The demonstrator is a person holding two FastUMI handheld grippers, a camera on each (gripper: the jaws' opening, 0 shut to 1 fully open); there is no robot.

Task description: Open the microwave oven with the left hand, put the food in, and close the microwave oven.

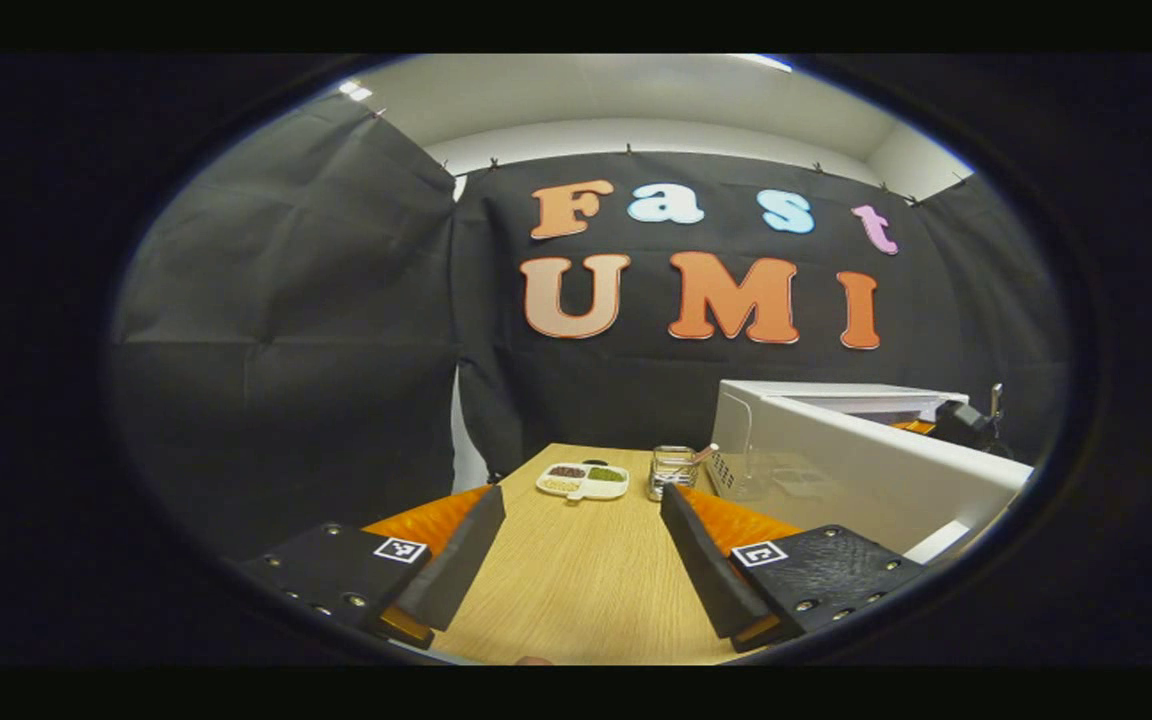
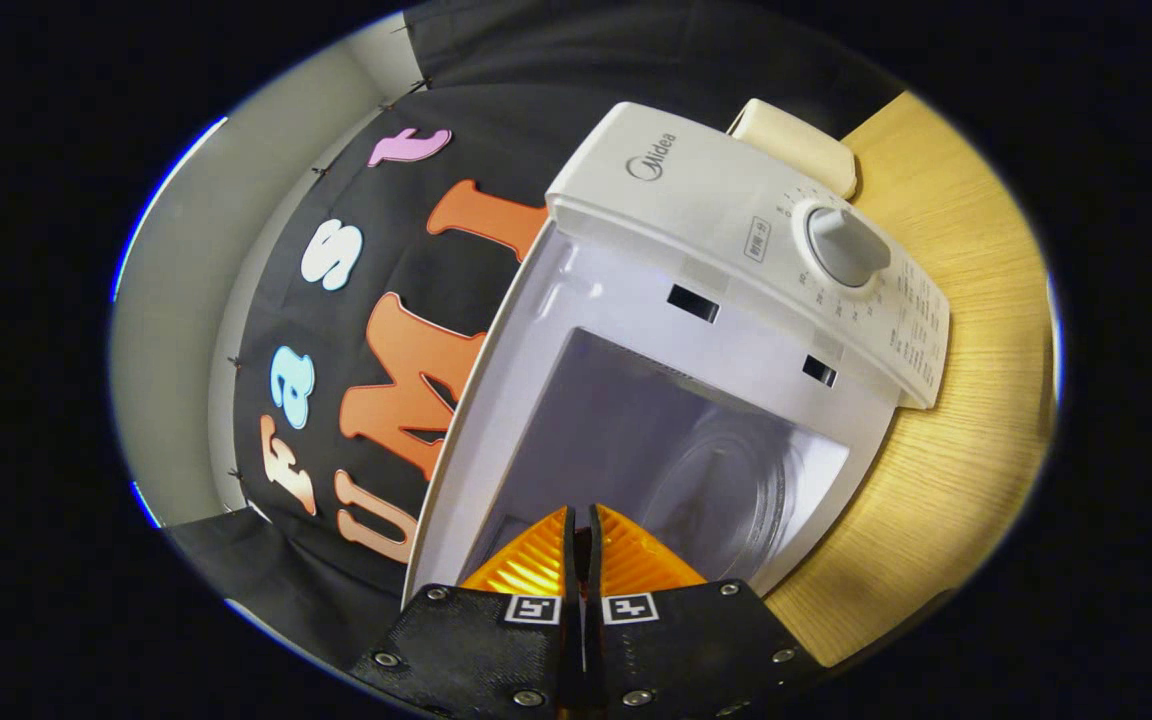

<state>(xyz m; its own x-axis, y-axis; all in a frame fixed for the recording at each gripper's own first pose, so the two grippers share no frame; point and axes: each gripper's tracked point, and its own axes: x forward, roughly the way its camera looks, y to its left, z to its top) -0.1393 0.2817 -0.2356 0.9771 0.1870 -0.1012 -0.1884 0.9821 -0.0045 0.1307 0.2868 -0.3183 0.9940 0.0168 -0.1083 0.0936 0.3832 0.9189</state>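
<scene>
While the door stands open: the microwave oven shows its empty cavity in the right gripper view, so the opening step looks done.
Worktop: light wood; it carries everything here and runs from 6 o'clock up to the booth wall in the left gripper view.
Microwave oven, place: at 3 o'clock in the left gripper view, white, on the right part of the worktop; its open door swings out toward the camera.
Cavity: the glass turntable is bare, with no food on it that I can see.
Control dial: at 1 o'clock in the right gripper view, on the oven's front panel.
Left tool: fingers spread wide apart, holding nothing, pointed along the worktop toward the food.
Right tool: fingers pressed together with nothing between them, aimed into the oven's mouth; it also shows far off at 3 o'clock in the left gripper view, above the door.
Food: a white divided dish with dark, pale and green portions, resting at 12 o'clock from the left tool, well apart from it and left of the oven.
Glass jar: just right of the dish, between it and the oven.
Progress: roughly a third through, I judge. Left to do: pick up the dish, set it on the turntable, close the door.
</scene>
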